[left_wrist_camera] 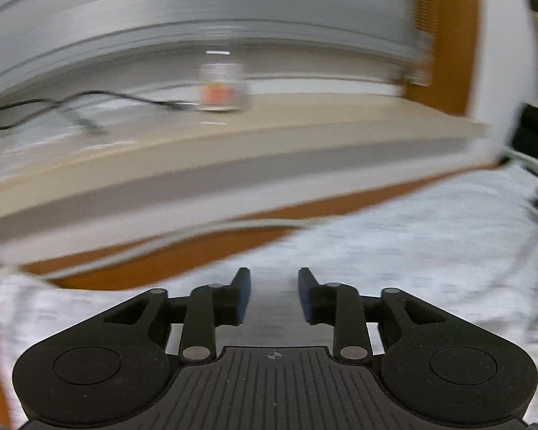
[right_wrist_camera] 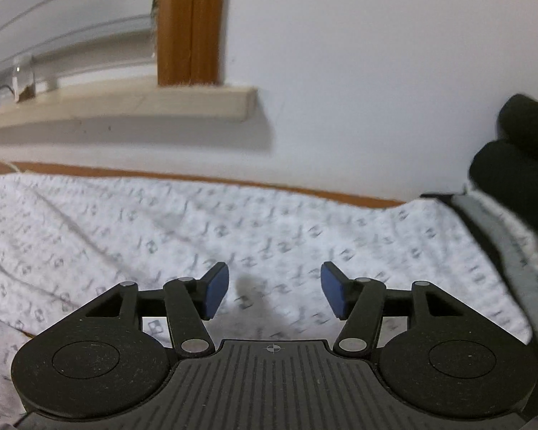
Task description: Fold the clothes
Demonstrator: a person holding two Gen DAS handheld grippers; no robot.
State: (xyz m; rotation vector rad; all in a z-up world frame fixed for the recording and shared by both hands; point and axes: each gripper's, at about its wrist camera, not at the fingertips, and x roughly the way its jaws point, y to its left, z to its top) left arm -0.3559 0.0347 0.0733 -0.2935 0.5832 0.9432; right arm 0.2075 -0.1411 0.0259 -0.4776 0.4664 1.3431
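The left gripper [left_wrist_camera: 274, 295] hangs over a white printed garment [right_wrist_camera: 233, 222], its jaws apart with nothing between them — the left wrist view is badly smeared. The right gripper [right_wrist_camera: 274, 292] is parted wider, also empty, over the same cloth, which spreads from nine to three o'clock. At eleven o'clock sits a beige windowsill [right_wrist_camera: 143, 102]; black-gloved fingers [right_wrist_camera: 513, 165] show at three o'clock.

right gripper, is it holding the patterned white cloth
No: the right gripper stands open above the patterned white cloth, with nothing between its blue pads.
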